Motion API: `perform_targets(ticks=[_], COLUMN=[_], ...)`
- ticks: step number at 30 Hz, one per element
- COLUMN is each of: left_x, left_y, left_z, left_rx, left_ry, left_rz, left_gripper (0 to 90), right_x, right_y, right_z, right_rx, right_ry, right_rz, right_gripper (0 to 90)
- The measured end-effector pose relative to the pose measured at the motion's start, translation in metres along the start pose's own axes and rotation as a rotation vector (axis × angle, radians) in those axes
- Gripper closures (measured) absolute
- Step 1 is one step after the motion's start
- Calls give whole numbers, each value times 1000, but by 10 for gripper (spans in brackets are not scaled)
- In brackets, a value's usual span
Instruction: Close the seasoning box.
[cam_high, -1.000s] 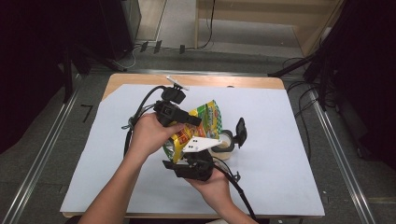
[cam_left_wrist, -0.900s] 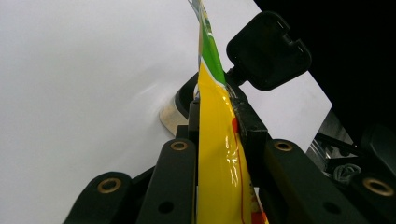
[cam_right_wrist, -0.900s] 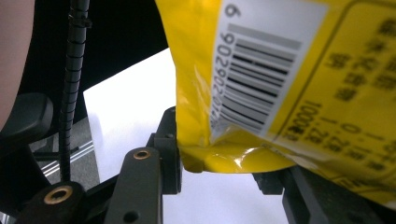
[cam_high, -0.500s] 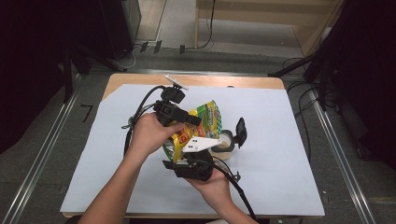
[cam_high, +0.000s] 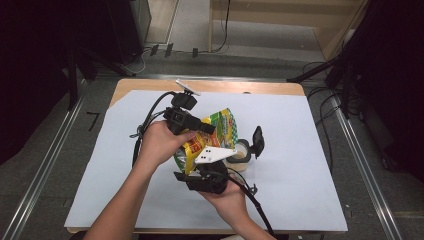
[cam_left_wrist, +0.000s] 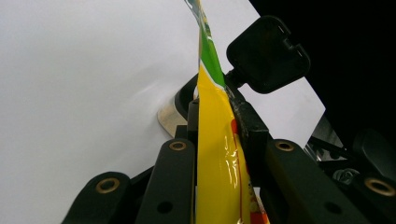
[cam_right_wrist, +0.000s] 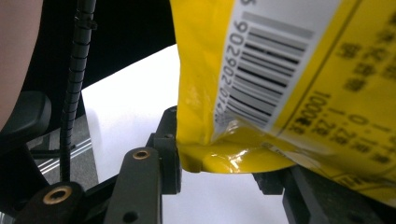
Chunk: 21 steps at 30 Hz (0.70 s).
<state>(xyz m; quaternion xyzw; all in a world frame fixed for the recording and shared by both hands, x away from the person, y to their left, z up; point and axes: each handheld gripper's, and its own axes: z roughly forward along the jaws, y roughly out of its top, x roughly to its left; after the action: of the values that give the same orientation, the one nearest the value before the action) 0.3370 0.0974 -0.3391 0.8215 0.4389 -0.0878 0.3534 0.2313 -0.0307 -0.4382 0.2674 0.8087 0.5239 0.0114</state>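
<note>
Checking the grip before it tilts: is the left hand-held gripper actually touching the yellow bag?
Touching. In the left gripper view, the left hand-held gripper has both jaws pressed flat against the yellow bag, one on each side, with no gap.

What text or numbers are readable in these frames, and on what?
"902", "206206": digits beside the barcode on the yellow bag, seen rotated in the right gripper view; the rest are cut off or blurred.
"1000": partly legible on the bag's yellow panel; the characters around it are too blurred to read.
High view: print on the bag is too small to read.
Left gripper view: no text.
</note>
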Motion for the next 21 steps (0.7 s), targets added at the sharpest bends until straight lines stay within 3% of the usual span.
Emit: perform_targets(ticks=[7,21], left_x=[-2,-14], left_y=[0,-1], left_z=[-2,-2], left_rx=[-19,-27], left_ry=[7,29], left_rz=[10,41], left_gripper=[791,775], right_x=[-1,-3], right_y=[1,-2], right_z=[0,2], right_rx=[-3,-10], right_ry=[-6,3], right_rz=[-11,14], right_gripper=[618,621])
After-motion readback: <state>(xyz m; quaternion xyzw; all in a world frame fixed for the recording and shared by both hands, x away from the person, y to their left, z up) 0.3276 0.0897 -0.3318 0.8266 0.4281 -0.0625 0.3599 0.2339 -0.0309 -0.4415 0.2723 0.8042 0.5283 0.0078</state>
